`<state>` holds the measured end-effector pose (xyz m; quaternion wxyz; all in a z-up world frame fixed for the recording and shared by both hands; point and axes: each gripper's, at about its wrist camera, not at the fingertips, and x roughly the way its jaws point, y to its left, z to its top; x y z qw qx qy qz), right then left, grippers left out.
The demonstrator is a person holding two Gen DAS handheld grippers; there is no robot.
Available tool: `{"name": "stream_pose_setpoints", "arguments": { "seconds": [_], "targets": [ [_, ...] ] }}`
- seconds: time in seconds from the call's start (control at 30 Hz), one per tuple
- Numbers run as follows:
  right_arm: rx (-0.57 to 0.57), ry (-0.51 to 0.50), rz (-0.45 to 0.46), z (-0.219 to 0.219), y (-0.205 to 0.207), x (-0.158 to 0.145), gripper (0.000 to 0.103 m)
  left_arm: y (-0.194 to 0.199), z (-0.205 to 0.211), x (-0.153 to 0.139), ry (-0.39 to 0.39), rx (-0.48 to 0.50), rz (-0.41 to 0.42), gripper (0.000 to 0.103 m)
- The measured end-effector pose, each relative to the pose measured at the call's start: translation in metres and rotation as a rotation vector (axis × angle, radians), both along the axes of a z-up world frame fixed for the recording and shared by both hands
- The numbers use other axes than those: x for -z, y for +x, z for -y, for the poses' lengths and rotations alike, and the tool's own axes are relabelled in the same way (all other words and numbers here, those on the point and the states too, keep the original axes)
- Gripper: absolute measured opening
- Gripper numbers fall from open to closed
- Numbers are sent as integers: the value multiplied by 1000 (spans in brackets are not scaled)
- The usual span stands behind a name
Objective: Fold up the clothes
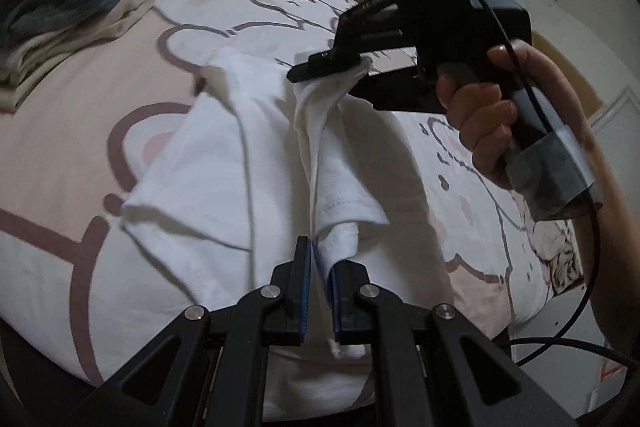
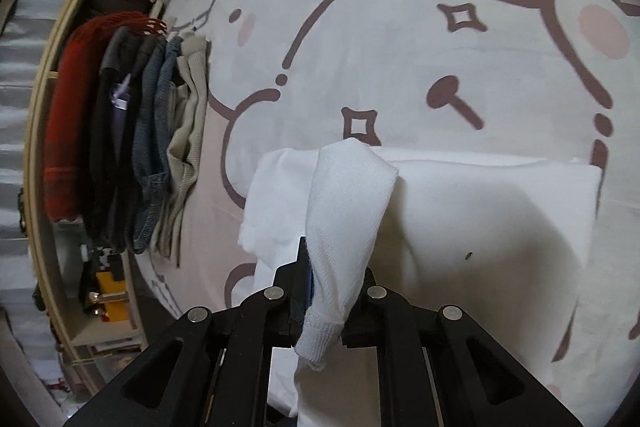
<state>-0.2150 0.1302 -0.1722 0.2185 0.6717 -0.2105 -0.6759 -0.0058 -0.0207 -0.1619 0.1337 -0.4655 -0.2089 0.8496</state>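
Two grippers, left gripper (image 1: 318, 291) and right gripper (image 2: 332, 291), each clamped on the white shirt (image 1: 208, 163), lifted over the bed (image 1: 72, 131), folded clothes pile (image 2: 132, 147) near its edge.

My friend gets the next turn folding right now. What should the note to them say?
Left hand-held gripper: shut on one end of the white garment's lifted edge.
Right hand-held gripper: shut on the other end of that edge, raised over the bed.
The garment lies partly folded on the cartoon-print bedspread.
Done: a stack of folded clothes sits at the bed's edge.
Left: lay this fold down, finish the garment, add it to the stack.
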Motion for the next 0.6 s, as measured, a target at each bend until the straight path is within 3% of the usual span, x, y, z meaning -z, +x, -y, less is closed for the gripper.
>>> {"name": "stream_pose_setpoints", "arguments": {
  "seconds": [0.33,0.4,0.43,0.47,0.5,0.53,0.6],
  "targets": [
    [-60,46,-18,37,1,-9,12,4,20,-2,35,-62,1,9],
    [-50,41,-20,41,0,-4,17,3,28,5,48,-83,20,9],
    [-45,15,-24,41,0,-3,40,2,31,8,58,-92,30,9],
    [-40,-10,-29,42,0,-3,77,2,35,11,68,-102,39,9],
    [-35,-36,-33,43,0,-2,93,1,39,14,78,-111,48,9],
    [-31,-56,-39,43,0,-5,103,2,42,16,88,-119,50,9],
    [-32,-227,-15,42,-2,-15,103,4,47,19,109,-135,54,9]
  ]
}}
